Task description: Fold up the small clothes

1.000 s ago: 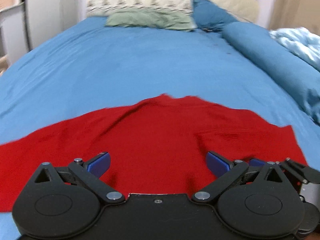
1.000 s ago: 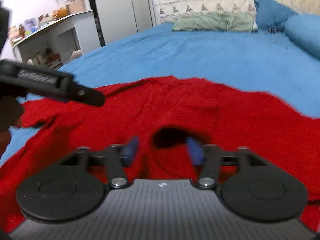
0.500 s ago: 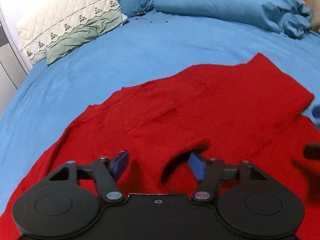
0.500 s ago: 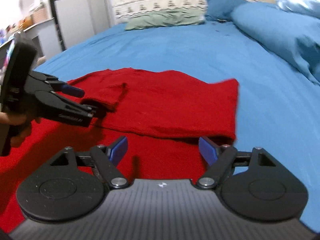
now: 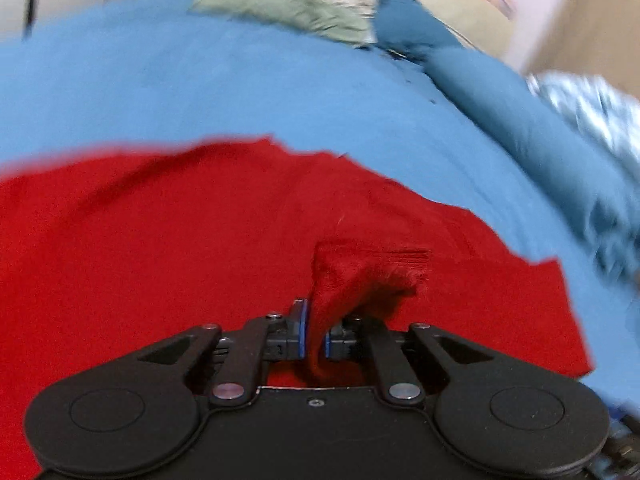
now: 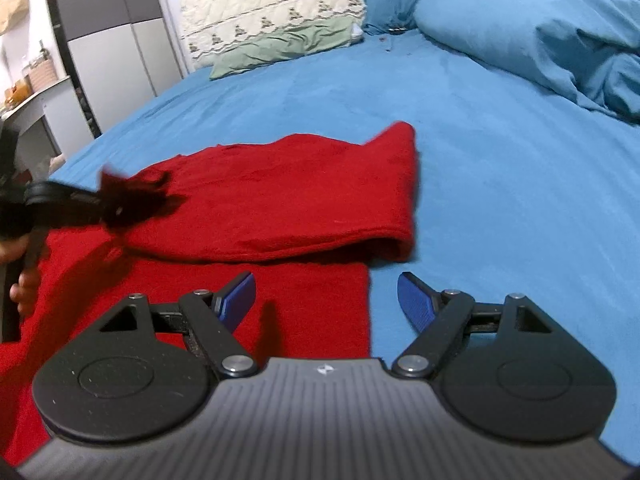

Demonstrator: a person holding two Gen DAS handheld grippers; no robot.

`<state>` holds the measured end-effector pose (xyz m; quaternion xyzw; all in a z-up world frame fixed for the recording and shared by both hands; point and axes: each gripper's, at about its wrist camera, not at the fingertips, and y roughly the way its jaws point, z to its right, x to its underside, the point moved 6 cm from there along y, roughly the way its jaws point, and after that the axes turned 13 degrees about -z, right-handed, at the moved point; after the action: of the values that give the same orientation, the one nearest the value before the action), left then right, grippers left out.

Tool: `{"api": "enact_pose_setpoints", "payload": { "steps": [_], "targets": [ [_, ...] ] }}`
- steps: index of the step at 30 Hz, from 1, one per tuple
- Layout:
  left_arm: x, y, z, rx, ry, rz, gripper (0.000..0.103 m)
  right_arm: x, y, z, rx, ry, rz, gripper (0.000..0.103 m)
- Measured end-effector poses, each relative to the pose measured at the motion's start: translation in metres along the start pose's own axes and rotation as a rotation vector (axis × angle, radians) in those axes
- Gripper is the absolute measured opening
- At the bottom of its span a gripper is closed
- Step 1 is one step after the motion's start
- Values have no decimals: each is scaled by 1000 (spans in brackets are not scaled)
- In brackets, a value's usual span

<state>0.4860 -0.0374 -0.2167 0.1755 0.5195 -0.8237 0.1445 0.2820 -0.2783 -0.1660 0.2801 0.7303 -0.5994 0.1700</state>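
Observation:
A red knitted garment (image 6: 280, 196) lies on the blue bed sheet (image 6: 500, 168), with one part folded over the rest. In the left wrist view the red garment (image 5: 160, 248) fills the near field. My left gripper (image 5: 314, 340) is shut on a raised fold of the garment. It shows at the left in the right wrist view (image 6: 108, 204), holding that fold up. My right gripper (image 6: 326, 300) is open and empty, just above the garment's near right edge.
A blue duvet (image 6: 540, 40) is heaped at the right. A green pillowcase (image 6: 280, 46) and a cream quilted headboard (image 6: 272, 16) are at the far end. A grey wardrobe (image 6: 112, 40) and a shelf with jars (image 6: 28, 84) stand beyond the bed's left side.
My left gripper has shut on a fold of the red garment and lifted it. My right gripper has opened wider and sits over the garment's right edge.

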Motion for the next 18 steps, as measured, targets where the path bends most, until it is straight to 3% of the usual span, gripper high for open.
{"api": "enact_pose_setpoints", "payload": {
  "steps": [4,6,9,11,13,15,16,18],
  "targets": [
    [1,0,-29,205,-298,14,10,2,-1,6,0,25,-5,94],
    [0,0,-33,229,-333,24,10,1,-2,7,3,27,-1,94],
    [-4,-5,-21,149,-210,45,11,1,-1,7,7,30,-1,94],
    [-4,-4,-7,92,-106,55,22,2,-2,4,8,29,0,94],
    [-7,0,5,34,-20,59,23,1,-2,3,15,21,-1,95],
    [-8,2,14,-26,46,66,20,1,-1,1,34,6,-4,98],
    [-10,10,14,-53,64,74,4,1,-1,0,51,-2,-4,101],
    [-14,0,15,-89,84,120,4,0,1,-2,86,-19,-8,102]
  ]
}}
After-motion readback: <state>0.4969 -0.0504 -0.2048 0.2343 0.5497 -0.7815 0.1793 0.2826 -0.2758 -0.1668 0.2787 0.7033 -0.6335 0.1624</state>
